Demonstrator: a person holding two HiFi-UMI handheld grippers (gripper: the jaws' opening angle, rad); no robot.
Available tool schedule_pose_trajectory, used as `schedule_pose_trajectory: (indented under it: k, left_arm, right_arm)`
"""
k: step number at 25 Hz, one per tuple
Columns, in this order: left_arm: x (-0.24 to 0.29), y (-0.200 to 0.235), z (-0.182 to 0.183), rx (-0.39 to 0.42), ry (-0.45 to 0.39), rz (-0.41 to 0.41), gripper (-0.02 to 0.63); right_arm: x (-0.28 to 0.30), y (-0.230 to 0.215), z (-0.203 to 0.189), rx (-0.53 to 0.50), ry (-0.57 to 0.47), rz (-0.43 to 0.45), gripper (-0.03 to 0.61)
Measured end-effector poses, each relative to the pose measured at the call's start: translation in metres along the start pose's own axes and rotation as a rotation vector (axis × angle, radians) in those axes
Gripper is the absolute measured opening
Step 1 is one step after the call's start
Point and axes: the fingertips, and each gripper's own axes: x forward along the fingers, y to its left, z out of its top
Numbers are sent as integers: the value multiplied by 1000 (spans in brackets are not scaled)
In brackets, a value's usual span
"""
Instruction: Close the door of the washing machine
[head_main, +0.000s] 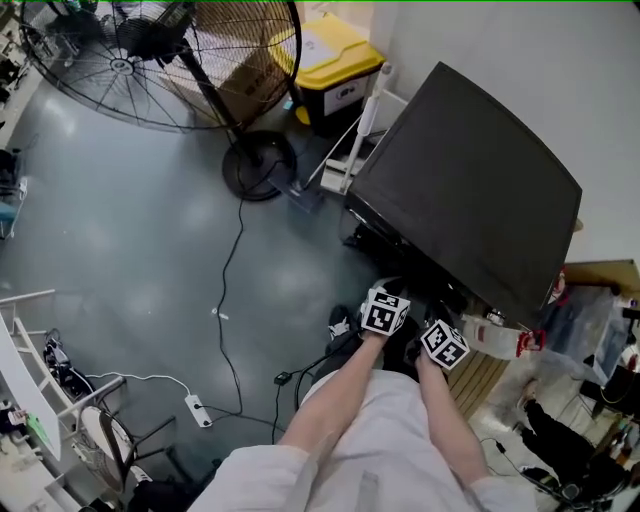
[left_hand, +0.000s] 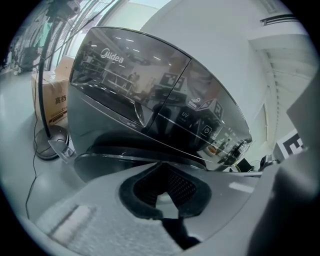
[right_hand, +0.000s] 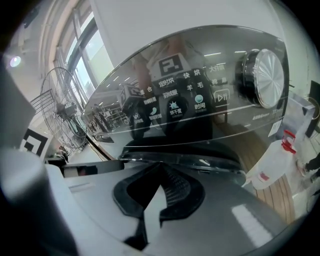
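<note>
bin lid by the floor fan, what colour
Yellow lid on a black bin; head view shows it best.

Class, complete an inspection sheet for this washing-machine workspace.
Surface: glossy grey floor.
Job's things: dark grey washing machine; its round dark door sits just ahead of both grippers, latching unclear.
Clutter: white spray bottle with red trigger beside the machine.
Grippers: left gripper and right gripper both shut, empty.
Cables: white power strip; thin black cable across the floor.
Surroundings: large black wire-cage fan, yellow-lidded black bin, brown cardboard box.
</note>
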Motion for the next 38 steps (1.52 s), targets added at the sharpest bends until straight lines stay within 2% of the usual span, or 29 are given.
schedule_pose_trajectory:
  k: [4, 7, 12, 21, 26, 38]
  left_arm:
    - [3, 0, 0, 44, 13, 5, 0]
    - [-1, 3, 2, 36, 10, 9, 0]
    - [4, 2, 0, 115, 37, 41, 2]
    - [3, 2, 0, 126, 50, 36, 2]
    - [5, 2, -1, 178, 85, 42, 8]
    - [1, 2, -3, 228, 79, 49, 12]
  right_arm:
    - [-1, -1, 1, -3, 6, -3, 3]
    - [0, 2, 0, -5, 11, 5, 3]
    - [0, 0, 0, -18, 13, 4, 3]
    - [-1, 1, 0, -32, 15, -15, 3]
    - [-1, 0, 0, -31, 16, -16, 3]
    - [-3, 3, -3, -72, 9, -19, 3]
